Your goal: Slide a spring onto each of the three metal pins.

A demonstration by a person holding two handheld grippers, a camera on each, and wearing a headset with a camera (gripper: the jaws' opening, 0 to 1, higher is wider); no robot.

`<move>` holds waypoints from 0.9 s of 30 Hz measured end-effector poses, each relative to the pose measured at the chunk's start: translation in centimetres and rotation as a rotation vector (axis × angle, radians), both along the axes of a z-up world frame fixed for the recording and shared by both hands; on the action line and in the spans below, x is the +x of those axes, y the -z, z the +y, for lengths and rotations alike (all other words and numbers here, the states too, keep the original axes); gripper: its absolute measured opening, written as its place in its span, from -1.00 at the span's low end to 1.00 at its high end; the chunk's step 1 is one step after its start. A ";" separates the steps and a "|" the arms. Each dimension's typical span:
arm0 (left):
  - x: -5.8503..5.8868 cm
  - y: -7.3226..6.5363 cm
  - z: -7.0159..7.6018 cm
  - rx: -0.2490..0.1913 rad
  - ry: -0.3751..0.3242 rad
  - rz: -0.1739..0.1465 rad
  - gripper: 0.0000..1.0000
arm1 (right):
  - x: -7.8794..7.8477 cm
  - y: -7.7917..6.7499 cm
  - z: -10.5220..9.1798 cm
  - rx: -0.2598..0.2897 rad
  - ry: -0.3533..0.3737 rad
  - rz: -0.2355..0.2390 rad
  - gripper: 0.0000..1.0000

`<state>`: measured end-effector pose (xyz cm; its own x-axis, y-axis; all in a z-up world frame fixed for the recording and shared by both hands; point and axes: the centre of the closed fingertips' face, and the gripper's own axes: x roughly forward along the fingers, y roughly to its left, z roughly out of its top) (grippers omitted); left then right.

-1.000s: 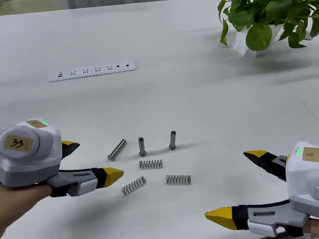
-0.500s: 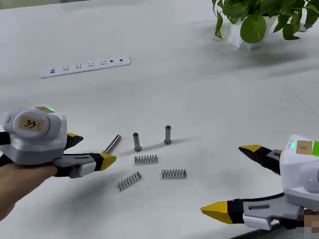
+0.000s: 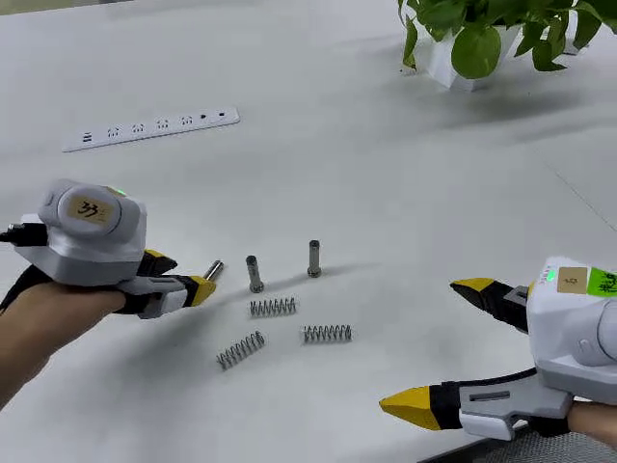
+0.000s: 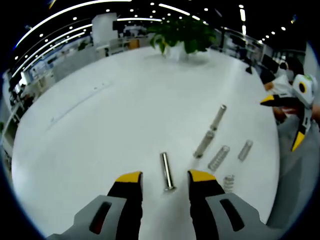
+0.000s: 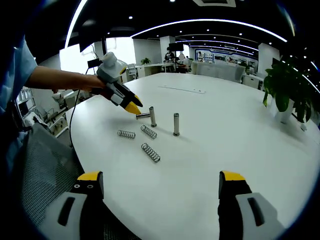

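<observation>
Straddling a lying pin [image 4: 165, 167] — left tool [image 4: 165, 176].

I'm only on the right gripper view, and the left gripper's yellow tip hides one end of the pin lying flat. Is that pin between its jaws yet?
Observer: Yes. In the left gripper view the lying pin sits between the tips of the left gripper. Its jaws stand open with a gap on each side, so the pin rests on the table and is not clamped.
Operator: Which end of it faces the gripper?
Observer: The wider, flanged head. It is the end nearest the jaws, and the plain shaft points away from the gripper.
</observation>
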<state>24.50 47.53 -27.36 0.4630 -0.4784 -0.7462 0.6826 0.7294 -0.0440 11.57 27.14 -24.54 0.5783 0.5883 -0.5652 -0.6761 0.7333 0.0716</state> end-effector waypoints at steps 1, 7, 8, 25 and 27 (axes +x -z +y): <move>0.1 0.1 0.0 0.007 0.003 0.002 -0.28 | 0.0 0.0 0.0 0.001 0.000 0.000 0.94; 0.9 0.3 -0.6 0.019 -0.002 0.013 -0.47 | -0.1 0.0 0.0 0.006 0.002 0.002 0.93; 1.0 0.3 -0.6 0.023 -0.002 0.014 -0.47 | -0.1 0.0 0.0 0.007 0.002 0.001 0.93; 1.2 1.6 -1.5 0.090 -0.004 0.090 -0.69 | 0.0 -0.2 -0.1 0.021 0.012 -0.002 0.92; 1.1 1.9 -1.5 0.107 -0.001 0.095 -0.69 | 0.0 -0.2 -0.1 0.022 0.013 -0.002 0.92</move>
<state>25.64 46.04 -29.23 0.3885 -0.3927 -0.8336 0.6780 0.7344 -0.0300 11.55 27.03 -24.38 0.5871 0.5930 -0.5510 -0.6669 0.7402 0.0860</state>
